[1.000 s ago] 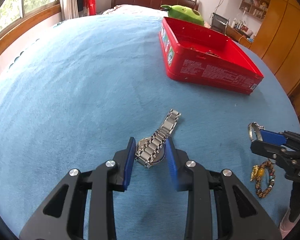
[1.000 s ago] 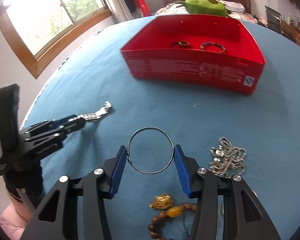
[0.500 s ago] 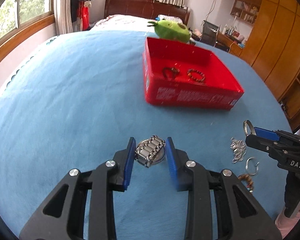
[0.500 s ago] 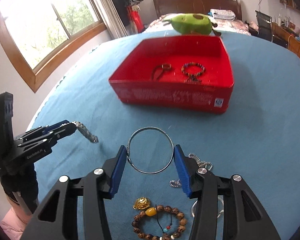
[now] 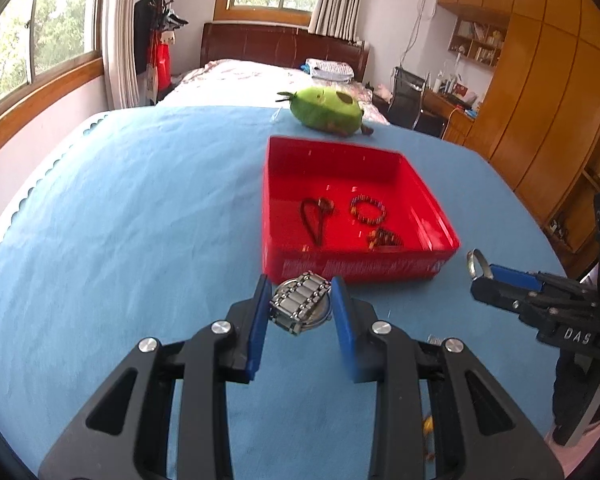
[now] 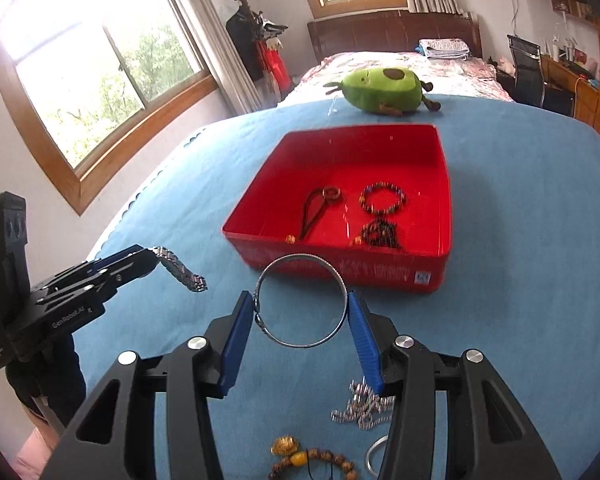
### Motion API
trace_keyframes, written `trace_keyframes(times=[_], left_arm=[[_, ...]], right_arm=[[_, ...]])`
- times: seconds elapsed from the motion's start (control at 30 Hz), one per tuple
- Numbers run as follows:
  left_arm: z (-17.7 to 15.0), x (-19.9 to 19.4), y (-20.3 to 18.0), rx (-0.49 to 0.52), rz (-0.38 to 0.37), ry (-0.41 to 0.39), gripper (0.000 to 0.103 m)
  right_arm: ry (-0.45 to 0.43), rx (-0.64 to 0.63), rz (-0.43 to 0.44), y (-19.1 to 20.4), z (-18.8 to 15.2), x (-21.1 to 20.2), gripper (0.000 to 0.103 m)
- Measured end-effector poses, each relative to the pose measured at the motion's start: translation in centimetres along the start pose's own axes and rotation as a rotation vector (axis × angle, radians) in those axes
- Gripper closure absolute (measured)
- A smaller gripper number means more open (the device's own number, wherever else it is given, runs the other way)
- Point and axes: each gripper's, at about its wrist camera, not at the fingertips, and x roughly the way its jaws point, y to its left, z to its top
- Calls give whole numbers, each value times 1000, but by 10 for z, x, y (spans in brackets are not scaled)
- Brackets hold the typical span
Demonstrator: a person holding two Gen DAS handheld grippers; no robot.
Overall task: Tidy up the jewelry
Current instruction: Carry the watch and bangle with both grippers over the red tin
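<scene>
**A:** The steel watch (image 5: 302, 306) sits clamped between the left tool's (image 5: 300, 300) blue pads, lifted off the blue cloth, its bracelet end dangling free. The thin silver bangle (image 6: 301, 301) is pinched across its width by the right tool (image 6: 302, 312), also in the air. Both are just short of the red box's (image 6: 444, 216) near wall.

**B:** So the step is carrying them in. How would you do it cleanly?

**A:** Clear the near wall first, I'd say, then lower over bare red floor, away from the beaded bracelet (image 6: 382, 199) and the dark cord loop (image 6: 318, 210) already inside. Bring the hanging links over the rim before letting go, or they may snag.

**B:** And the bangle?

**A:** Likely to spring or roll, so release it low. The chain pile (image 6: 362, 408) and the wooden beads (image 6: 320, 464) on the cloth wait their turn.
</scene>
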Motion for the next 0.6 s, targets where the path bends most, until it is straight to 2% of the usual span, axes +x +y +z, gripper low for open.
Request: trace_keyframes(times=[0.2, 0.33, 0.47, 0.53, 0.57, 0.6], left_arm=[[37, 21, -17, 3, 5, -67, 74], [54, 52, -26, 2, 12, -69, 74], [68, 86, -30, 4, 32, -54, 74], [76, 113, -30, 0, 33, -13, 74], [78, 120, -30, -4, 35, 1, 75], [80, 133, -29, -6, 37, 13, 82]], right_arm=[[-47, 43, -13, -14, 33, 15, 54], [-58, 71, -42, -29, 54, 38, 54], [-40, 95, -72, -46, 72, 65, 54], [-23, 109, -86, -55, 80, 82, 54], [-10, 119, -93, -60, 84, 92, 54], [-1, 126, -98, -64, 87, 99, 54]])
